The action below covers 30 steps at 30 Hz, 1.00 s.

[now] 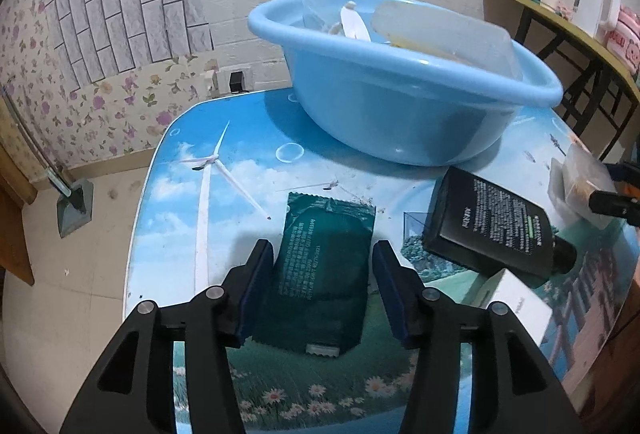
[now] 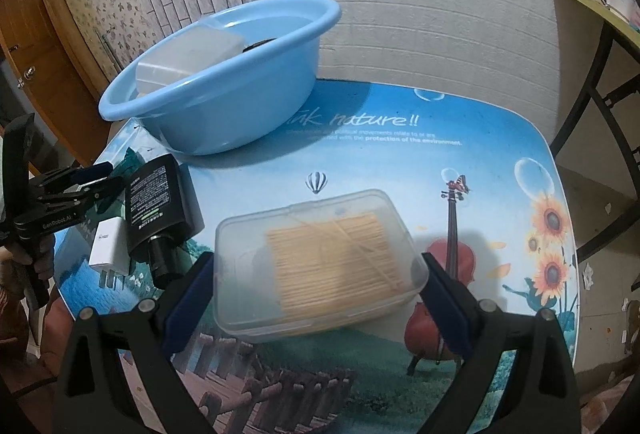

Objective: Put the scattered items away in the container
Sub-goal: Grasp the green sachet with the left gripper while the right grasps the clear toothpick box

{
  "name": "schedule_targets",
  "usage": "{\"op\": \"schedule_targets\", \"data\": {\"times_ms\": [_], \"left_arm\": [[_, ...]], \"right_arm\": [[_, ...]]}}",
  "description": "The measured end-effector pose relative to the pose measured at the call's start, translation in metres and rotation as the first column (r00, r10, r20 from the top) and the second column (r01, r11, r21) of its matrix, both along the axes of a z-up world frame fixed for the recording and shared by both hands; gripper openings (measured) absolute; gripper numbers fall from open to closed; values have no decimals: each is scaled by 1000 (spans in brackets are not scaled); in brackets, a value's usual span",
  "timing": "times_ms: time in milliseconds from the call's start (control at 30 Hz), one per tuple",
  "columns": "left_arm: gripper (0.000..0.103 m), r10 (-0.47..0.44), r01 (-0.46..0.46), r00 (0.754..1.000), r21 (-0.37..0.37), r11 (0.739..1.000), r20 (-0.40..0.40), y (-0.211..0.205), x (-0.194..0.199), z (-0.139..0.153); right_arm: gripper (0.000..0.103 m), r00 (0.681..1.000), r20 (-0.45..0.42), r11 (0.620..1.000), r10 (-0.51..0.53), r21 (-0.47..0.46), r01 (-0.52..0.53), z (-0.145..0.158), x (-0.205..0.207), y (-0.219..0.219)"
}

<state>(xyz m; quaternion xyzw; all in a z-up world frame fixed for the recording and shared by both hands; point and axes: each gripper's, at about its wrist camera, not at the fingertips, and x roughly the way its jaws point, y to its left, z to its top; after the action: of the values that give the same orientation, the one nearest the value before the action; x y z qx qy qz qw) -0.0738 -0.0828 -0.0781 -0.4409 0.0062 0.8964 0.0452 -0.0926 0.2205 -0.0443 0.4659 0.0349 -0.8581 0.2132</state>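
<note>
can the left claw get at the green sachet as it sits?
Probably yes. The left claw is open with a finger on either side of the green sachet, which lies flat on the table; nothing lies over it. The black bottle sits clear, to the right.

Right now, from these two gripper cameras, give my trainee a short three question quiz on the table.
1. True or false: the blue basin already holds items.
2. What lies between the left gripper's fingers: A green packet, B black bottle, C white charger?
3. What fills the clear box between the right gripper's fingers?

Key: 1 true. 2 A. 3 thin wooden sticks, likely toothpicks.
</note>
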Motion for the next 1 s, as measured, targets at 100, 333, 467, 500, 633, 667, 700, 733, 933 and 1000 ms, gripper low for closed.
{"op": "schedule_targets", "data": {"times_ms": [100, 333, 467, 500, 633, 667, 700, 733, 933, 1000], "left_arm": [[61, -2, 2, 1000, -4, 1000, 3, -1, -3, -3], [46, -17, 17, 1000, 5, 1000, -20, -4, -5, -3], [45, -17, 17, 1000, 22, 1000, -20, -8, -4, -2], [45, -15, 16, 1000, 25, 1000, -21, -8, -4, -1], [45, -2, 4, 999, 48, 999, -40, -11, 0, 7], [45, 1, 1, 999, 53, 999, -47, -11, 0, 9], [45, 5, -2, 998, 54, 999, -56, -12, 1, 13], [45, 8, -4, 998, 55, 998, -64, -12, 2, 16], [45, 19, -9, 993, 80, 997, -117, -14, 9, 40], [45, 21, -10, 991, 83, 996, -132, -14, 11, 48]], "right_arm": [[98, 1000, 3, 1000, 4, 2, -4, 0, -1, -2], [98, 1000, 6, 1000, 9, 10, -9, 0, -3, -6], [98, 1000, 2, 1000, 12, 9, -12, 2, -4, -7], [98, 1000, -1, 1000, 13, 8, -13, 3, -4, -7], [98, 1000, -12, 1000, 14, 0, -14, 8, -3, -8], [98, 1000, -15, 1000, 14, -3, -15, 9, -3, -8], [98, 1000, -18, 1000, 14, -6, -15, 10, -3, -8], [98, 1000, -21, 1000, 14, -8, -14, 12, -2, -8], [98, 999, -39, 1000, 16, -24, -17, 20, 0, -8], [98, 999, -47, 999, 18, -30, -19, 22, 1, -8]]}}
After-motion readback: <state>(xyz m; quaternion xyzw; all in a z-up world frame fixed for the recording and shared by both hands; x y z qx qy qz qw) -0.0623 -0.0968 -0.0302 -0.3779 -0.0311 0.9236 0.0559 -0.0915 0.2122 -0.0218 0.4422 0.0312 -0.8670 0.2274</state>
